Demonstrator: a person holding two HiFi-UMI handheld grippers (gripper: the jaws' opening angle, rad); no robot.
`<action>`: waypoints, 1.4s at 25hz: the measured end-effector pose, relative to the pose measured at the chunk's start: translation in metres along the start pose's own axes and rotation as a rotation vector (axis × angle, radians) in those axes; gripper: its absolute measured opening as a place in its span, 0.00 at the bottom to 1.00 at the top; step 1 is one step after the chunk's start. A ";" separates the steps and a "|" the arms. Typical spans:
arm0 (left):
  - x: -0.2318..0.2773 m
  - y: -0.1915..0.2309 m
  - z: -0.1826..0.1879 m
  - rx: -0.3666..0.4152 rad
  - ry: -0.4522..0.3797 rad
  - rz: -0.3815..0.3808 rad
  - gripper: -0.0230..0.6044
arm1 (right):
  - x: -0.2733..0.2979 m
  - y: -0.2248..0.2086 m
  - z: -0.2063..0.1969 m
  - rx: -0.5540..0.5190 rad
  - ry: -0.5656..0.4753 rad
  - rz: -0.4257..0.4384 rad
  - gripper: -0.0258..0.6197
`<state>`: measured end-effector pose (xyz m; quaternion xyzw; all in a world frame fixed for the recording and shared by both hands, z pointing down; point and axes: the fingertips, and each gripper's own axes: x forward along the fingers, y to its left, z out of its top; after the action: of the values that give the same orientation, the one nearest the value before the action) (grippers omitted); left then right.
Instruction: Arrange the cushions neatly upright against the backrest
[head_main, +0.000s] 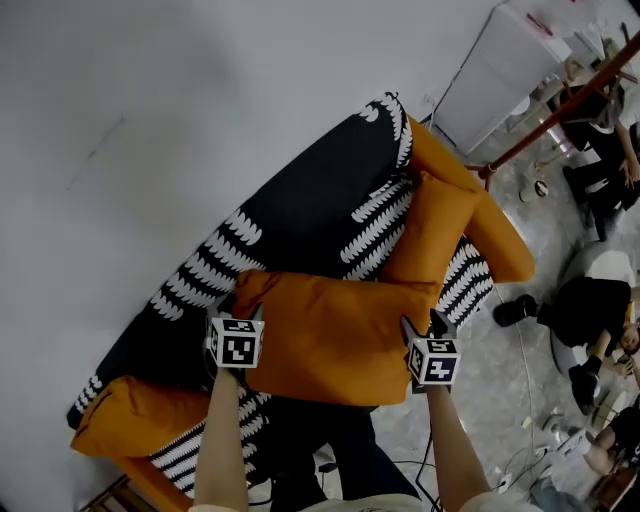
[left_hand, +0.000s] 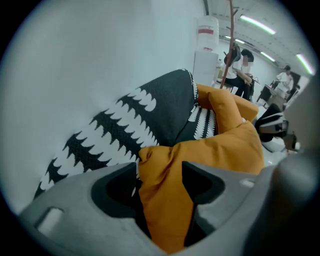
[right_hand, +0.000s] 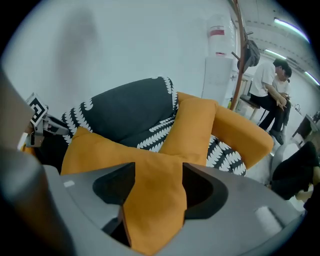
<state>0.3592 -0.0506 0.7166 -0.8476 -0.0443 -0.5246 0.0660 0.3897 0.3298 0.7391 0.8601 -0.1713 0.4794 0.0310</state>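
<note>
Head view: my left claw (head_main: 238, 315) at 9 o'clock and my right claw (head_main: 420, 328) at 3 o'clock flank the big orange cushion (head_main: 335, 335) on the sofa (head_main: 468, 282). Both claws' jaws are spread wide, a cushion corner lying loose between each pair. A second orange cushion (head_main: 430, 225) stands at 1 o'clock, beside the dark backrest (head_main: 300, 205).

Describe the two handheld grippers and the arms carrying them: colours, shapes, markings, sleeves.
Both the left gripper and the right gripper have smooth grey bodies with dark, notched fingers. Each carries a white cube printed with black square markers. No cables show. The forearms are bare; no sleeve reaches the wrists.
</note>
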 end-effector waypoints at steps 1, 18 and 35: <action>0.007 0.003 -0.004 0.004 0.020 0.000 0.51 | 0.004 0.001 -0.002 -0.004 0.008 -0.001 0.51; 0.058 -0.014 -0.032 0.025 0.146 -0.026 0.30 | 0.037 0.003 -0.032 0.014 0.108 0.084 0.31; 0.005 -0.031 -0.039 -0.016 0.067 -0.050 0.14 | -0.003 0.009 -0.043 -0.049 0.118 0.046 0.08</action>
<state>0.3223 -0.0266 0.7408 -0.8287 -0.0590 -0.5545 0.0476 0.3507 0.3319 0.7583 0.8251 -0.2007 0.5256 0.0513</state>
